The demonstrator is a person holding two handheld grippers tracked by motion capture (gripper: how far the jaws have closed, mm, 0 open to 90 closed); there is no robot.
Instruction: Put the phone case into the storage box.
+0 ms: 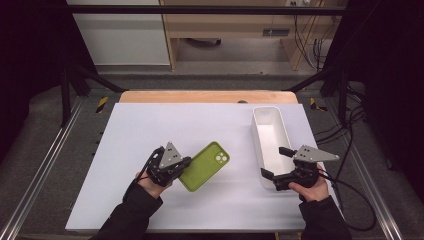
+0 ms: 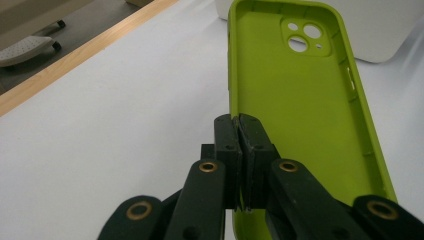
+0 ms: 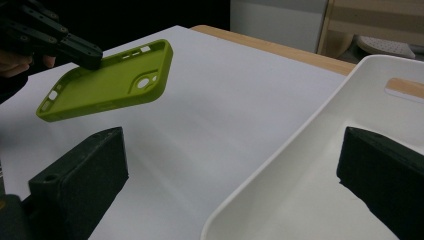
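A lime-green, soft-looking silicone phone case (image 1: 205, 166), rectangular with rounded corners and a raised lip, is held above a matte white tabletop (image 1: 150, 130) by the left gripper (image 1: 186, 161), whose two black jaws are pinched together on the thin side wall of the case near its lower end. In the right gripper view the case hangs clear of the surface, tilted, its hollow inner face turned upward, with small cut-outs along one edge. Its long axis runs diagonally in the high view, from the left gripper at the near-left up toward the far-right, and the end with the square camera opening and its round lens holes points away from the person, toward a long, smooth white plastic bin (image 1: 260, 131) with rounded corners and a slot handle in its end wall. The bin lies lengthwise on the right of the table, well apart from the case. The right gripper (image 1: 276, 162), black with a grey three-cornered plate on top, is held at the bin's near end with its jaws spread wide, one outside the bin's near corner and one over its inside, gripping nothing. A pale wooden edge (image 1: 207, 96) borders the table's far side.
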